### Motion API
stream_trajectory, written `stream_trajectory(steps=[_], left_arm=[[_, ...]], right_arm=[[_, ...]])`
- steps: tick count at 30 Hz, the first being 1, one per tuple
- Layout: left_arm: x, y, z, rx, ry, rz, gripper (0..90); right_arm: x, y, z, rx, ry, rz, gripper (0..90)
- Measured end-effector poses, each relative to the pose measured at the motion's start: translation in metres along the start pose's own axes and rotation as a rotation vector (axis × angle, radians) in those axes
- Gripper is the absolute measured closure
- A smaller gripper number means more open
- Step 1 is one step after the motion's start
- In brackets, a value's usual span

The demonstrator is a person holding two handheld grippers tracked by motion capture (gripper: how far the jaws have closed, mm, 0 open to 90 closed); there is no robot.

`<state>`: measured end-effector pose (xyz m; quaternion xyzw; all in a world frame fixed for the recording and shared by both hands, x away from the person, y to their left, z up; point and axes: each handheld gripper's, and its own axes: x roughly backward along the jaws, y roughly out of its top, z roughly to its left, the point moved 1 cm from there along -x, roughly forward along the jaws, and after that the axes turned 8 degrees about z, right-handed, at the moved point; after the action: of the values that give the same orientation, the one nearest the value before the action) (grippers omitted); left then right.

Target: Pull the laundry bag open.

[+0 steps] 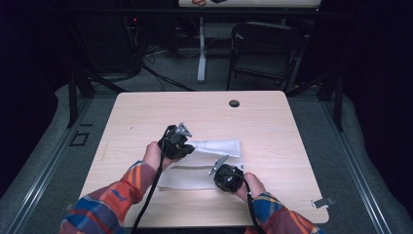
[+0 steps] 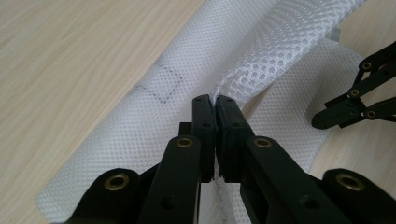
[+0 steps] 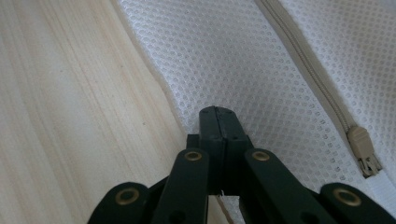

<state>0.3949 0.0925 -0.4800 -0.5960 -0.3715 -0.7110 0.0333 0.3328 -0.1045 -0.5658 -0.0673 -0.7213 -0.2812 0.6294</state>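
Notably, right gripper view reveals zipper pull (image 3: 363, 153).

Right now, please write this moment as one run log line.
left gripper: shut on white mesh bag, fold lifted | right gripper: shut on bag edge | zipper pull: free | table

light: dim room, table lit | shadows: soft | focus: close-ups sharp

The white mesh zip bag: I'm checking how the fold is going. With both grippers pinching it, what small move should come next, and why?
Probably carry the left gripper across toward the right gripper. The left is shut on a lifted fold of the white mesh zip bag, while the right pins the bag's near edge to the light wooden table, so the fold can be laid over.
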Motion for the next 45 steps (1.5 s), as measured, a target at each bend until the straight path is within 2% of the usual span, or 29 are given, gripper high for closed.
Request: stream_trajectory(steps=[8, 14, 15, 21, 25, 38, 43, 44, 45], left_arm=[[0.007, 0.009, 0.005, -0.01, 0.028, -0.007, 87.3], [0.01, 0.013, 0.008, -0.008, 0.041, -0.014, 87.3], [0.011, 0.013, 0.009, -0.013, 0.043, -0.009, 87.3], [0.013, 0.017, 0.013, -0.024, 0.055, -0.002, 87.4], [0.014, 0.02, 0.014, -0.017, 0.062, -0.01, 87.4], [0.02, 0.031, 0.02, -0.025, 0.099, -0.007, 87.4], [0.02, 0.034, 0.021, -0.028, 0.105, -0.011, 87.5], [0.02, 0.035, 0.022, -0.026, 0.11, -0.012, 87.5], [0.02, 0.035, 0.022, -0.026, 0.111, -0.015, 87.5]], right_arm=[[0.001, 0.0, 0.0, 0.005, 0.009, 0.016, 90.0], [0.002, -0.001, 0.001, 0.001, 0.034, 0.018, 90.0], [0.003, -0.001, 0.001, 0.008, 0.026, 0.03, 90.0], [0.003, -0.002, 0.003, 0.004, 0.05, 0.033, 90.0], [0.003, -0.003, 0.004, 0.004, 0.067, 0.04, 90.0], [0.006, -0.004, 0.009, 0.032, 0.076, 0.08, 90.0], [0.006, -0.006, 0.01, 0.026, 0.09, 0.072, 90.0], [0.008, -0.006, 0.009, 0.043, 0.081, 0.098, 90.0], [0.008, -0.006, 0.009, 0.033, 0.09, 0.087, 90.0]])
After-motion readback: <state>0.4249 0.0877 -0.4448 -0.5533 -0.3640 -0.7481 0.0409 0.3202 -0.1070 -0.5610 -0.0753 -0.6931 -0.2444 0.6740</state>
